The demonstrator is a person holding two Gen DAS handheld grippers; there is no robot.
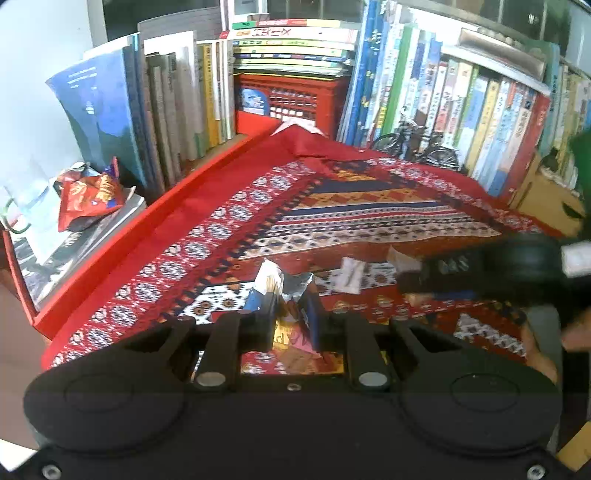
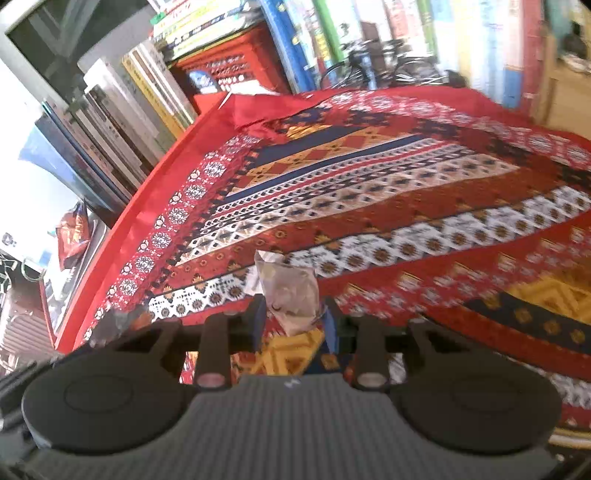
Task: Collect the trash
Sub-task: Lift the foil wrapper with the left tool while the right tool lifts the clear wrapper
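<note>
The left gripper [image 1: 290, 314] is pinching a crumpled blue-and-foil snack wrapper [image 1: 280, 291] above the red patterned tablecloth [image 1: 369, 206]. The right gripper [image 2: 293, 317] is clamping a crumpled grey paper wrapper [image 2: 291, 291]. Both pieces look collected; next, I judge, is carrying them to a bin, none being visible.

right gripper [image 1: 436, 284]: a dark, smeared shape at the right edge of the left wrist view; whether its jaws are parted cannot be read there.
hand [image 1: 574, 332]: only a blurred sliver, cut off by the right edge.
crumpled wrapper [image 1: 284, 295]: lower part hidden between the left gripper's fingers [image 1: 267, 314].
tablecloth [image 2: 517, 295]: pattern streaked at lower right of the right wrist view.
book spines [image 2: 461, 33]: lettering too smeared to read, tops cropped.
red snack bag [image 2: 74, 236]: small and unclear at the left edge.
</note>
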